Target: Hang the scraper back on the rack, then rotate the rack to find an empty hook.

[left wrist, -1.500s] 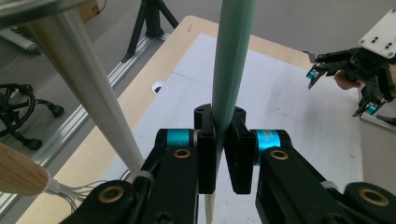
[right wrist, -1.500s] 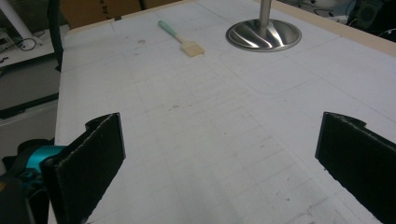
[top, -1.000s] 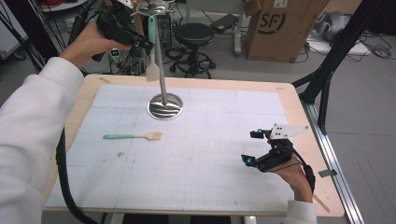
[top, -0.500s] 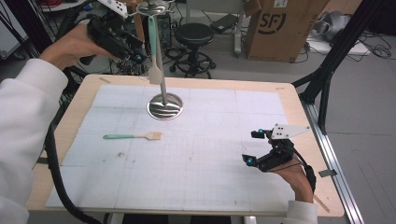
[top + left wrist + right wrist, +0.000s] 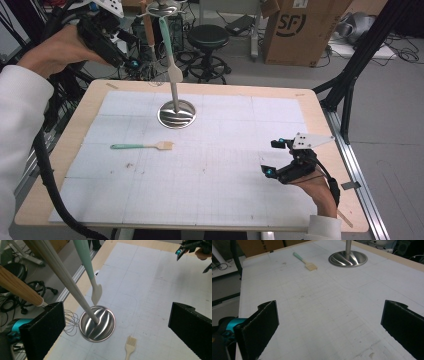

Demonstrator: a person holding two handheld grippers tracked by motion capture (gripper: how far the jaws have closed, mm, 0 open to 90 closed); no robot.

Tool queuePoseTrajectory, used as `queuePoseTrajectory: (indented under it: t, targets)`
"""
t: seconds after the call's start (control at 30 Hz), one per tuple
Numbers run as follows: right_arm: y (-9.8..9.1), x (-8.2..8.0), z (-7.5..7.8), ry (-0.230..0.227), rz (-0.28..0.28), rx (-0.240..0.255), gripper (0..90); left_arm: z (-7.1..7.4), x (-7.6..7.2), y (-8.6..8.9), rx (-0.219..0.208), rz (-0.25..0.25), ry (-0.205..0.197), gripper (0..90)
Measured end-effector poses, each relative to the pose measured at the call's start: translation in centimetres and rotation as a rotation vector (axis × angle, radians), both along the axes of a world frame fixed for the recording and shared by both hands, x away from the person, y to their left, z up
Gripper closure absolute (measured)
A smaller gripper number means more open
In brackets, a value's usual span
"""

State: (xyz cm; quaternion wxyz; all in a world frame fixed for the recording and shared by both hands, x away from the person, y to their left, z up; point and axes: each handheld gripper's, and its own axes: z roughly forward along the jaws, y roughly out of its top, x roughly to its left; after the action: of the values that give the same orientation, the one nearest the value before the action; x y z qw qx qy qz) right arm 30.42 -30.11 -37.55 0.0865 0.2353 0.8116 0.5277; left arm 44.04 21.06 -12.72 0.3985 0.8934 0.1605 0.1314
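Left hand-held gripper (image 5: 131, 64) jaws just opened wide, empty, hanging spatula (image 5: 169, 50) just beside

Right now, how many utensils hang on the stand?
3: a mint-handled spatula, a wood-handled whisk beside it, and a pale-handled utensil whose head is out of frame. Others may hang above the frame.

A light wooden table (image 5: 320, 107) carries a white gridded paper sheet (image 5: 225, 170) that covers most of its top. On the sheet stands a round, shiny steel stand base (image 5: 176, 114) near the far edge, and nearer lies a small pastry brush with a mint-green handle (image 5: 142, 146), well apart.
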Motion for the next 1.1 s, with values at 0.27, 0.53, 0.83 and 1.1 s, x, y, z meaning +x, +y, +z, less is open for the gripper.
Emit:
queuePoseTrajectory:
  t: [0.27,0.53,0.83,1.1]
  targets:
    - [-0.3,0.0,-0.1,0.004,-0.008,0.004,0.2,1.1,-0.2,0.6,-0.063,-0.02,0.03,28.2]
    - [-0.6,-0.1,-0.2,0.006,-0.014,0.008,0.2,2.2,0.3,0.3,-0.078,-0.019,0.004,61.4]
    - [-0.3,0.1,-0.4,0.008,-0.012,-0.005,0.2,3.0,1.1,-0.3,-0.084,-0.003,-0.032,89.7]
    - [-0.2,0.1,-0.5,0.013,-0.009,-0.01,0.2,3.4,2.5,-0.3,-0.087,0.016,-0.042,89.8]
